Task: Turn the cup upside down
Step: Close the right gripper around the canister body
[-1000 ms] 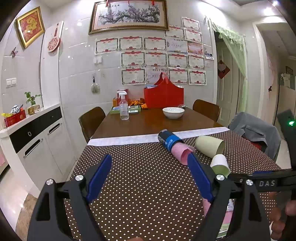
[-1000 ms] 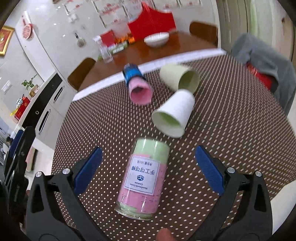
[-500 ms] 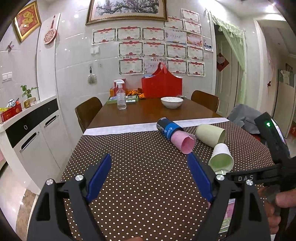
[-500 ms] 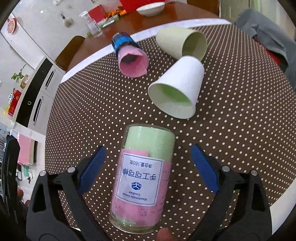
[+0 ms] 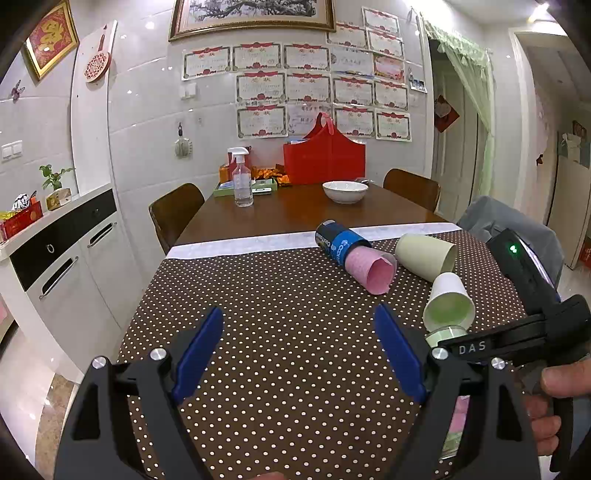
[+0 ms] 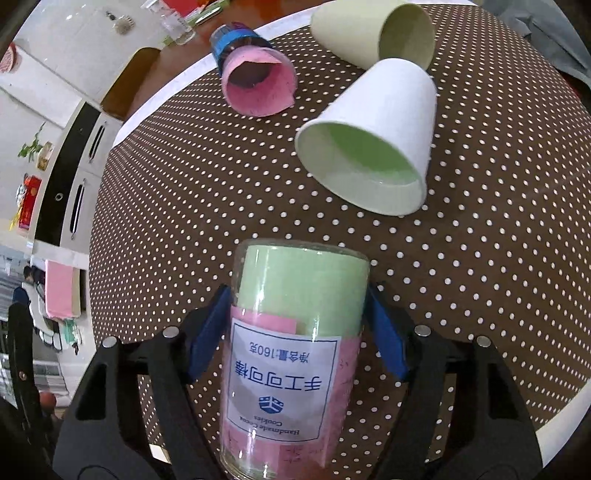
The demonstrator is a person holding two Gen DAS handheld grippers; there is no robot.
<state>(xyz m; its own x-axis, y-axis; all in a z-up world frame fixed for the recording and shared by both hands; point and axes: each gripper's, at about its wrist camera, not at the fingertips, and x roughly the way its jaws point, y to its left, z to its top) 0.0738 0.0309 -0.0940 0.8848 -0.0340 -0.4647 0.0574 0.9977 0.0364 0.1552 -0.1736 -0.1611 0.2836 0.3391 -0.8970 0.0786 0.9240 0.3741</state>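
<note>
A clear cylindrical cup (image 6: 295, 332) with green and pink paper inside and a white label lies on its side on the brown dotted tablecloth (image 6: 166, 184). My right gripper (image 6: 297, 317) has its blue pads against both sides of it, shut on it. Only its end (image 5: 445, 332) shows in the left wrist view, behind my left gripper's right finger. My left gripper (image 5: 299, 347) is open and empty above the cloth, left of the cups.
A white paper cup (image 6: 373, 147) with a green inside, a pale green cup (image 6: 373, 29) and a blue can with a pink paper cone (image 6: 255, 77) lie on their sides beyond. A bowl (image 5: 344, 191), spray bottle (image 5: 242, 182) and red bag (image 5: 325, 158) stand at the table's far end.
My right gripper moved forward and down over the clear cup and closed its pads on it. The left gripper stayed open and nearly still.
</note>
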